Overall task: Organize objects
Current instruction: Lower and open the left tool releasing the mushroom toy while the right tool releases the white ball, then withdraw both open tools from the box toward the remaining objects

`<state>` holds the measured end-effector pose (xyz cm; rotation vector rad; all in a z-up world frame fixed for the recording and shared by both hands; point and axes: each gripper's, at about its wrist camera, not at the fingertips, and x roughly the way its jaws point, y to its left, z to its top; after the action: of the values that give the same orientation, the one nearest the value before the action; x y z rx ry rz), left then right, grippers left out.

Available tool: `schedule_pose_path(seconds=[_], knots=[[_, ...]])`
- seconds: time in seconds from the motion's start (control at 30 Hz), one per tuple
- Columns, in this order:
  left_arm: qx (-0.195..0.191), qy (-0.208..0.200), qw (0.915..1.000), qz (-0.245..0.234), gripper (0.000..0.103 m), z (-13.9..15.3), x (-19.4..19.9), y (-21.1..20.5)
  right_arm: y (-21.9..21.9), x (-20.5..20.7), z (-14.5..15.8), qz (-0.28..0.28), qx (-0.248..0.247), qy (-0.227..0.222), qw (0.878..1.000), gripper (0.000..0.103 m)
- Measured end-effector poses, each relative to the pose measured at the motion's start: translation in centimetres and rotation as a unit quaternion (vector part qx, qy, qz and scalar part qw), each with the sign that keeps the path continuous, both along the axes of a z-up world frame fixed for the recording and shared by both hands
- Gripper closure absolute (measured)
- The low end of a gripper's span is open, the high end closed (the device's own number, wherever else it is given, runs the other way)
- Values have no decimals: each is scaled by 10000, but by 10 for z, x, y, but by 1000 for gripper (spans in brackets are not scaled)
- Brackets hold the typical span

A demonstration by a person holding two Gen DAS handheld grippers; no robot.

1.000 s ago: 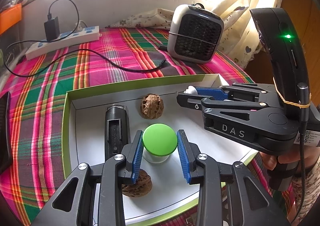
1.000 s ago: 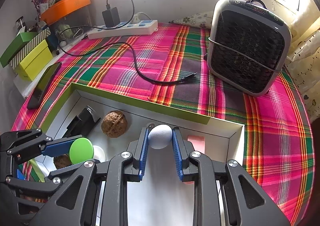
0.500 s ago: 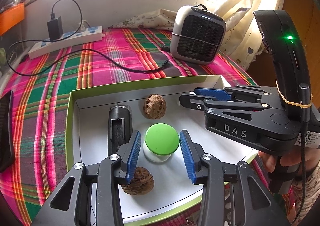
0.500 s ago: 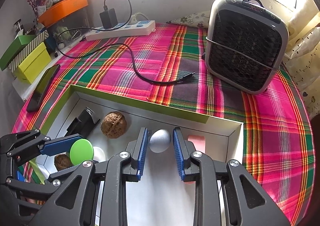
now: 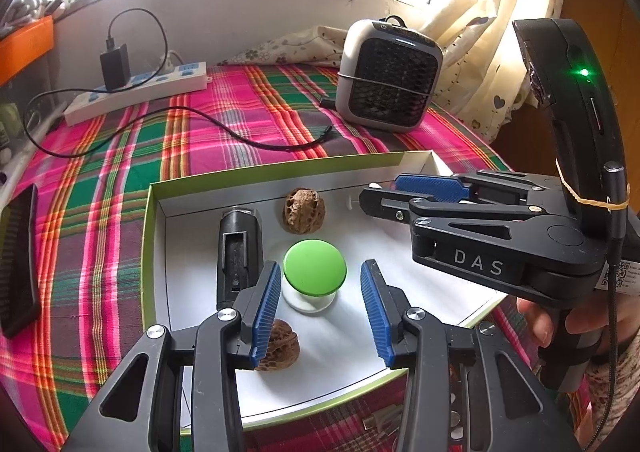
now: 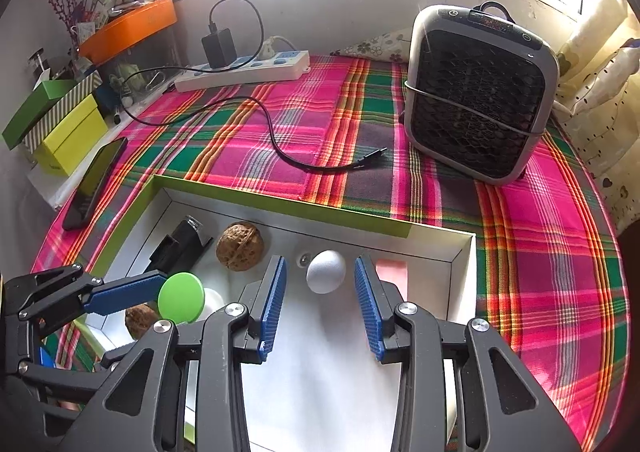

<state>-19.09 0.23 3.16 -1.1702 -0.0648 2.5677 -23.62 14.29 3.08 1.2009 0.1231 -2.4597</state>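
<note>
A shallow green-rimmed box [image 5: 150,236] with a white floor lies on the plaid cloth. In it stand a green-capped jar [image 5: 314,267], two walnuts [image 5: 303,209] [image 5: 280,346], a black oblong device [image 5: 239,252], a white egg [image 6: 326,271] and a pink note [image 6: 392,269]. My left gripper [image 5: 319,296] is open, its blue pads apart from the jar on both sides. My right gripper [image 6: 320,298] is open, the egg lying free between its fingertips. The right gripper also shows in the left wrist view [image 5: 424,192].
A grey fan heater [image 6: 478,92] stands at the back right. A white power strip [image 6: 244,71] with a black charger and cable [image 6: 280,144] lies behind the box. A black phone [image 6: 96,182] lies at the left, with green and yellow boxes [image 6: 60,120] beyond it.
Both grippers have opened and drawn back. The left let go of the green-capped jar; the right let go of the white egg, which now rests on the box floor.
</note>
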Motion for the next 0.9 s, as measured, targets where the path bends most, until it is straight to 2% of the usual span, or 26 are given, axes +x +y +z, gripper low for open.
schedule_pose_path(seconds=[0.9], knots=[[-24, 241, 9997, 96, 63, 18, 45, -4, 13, 52, 22, -282, -190, 368, 9987, 66]])
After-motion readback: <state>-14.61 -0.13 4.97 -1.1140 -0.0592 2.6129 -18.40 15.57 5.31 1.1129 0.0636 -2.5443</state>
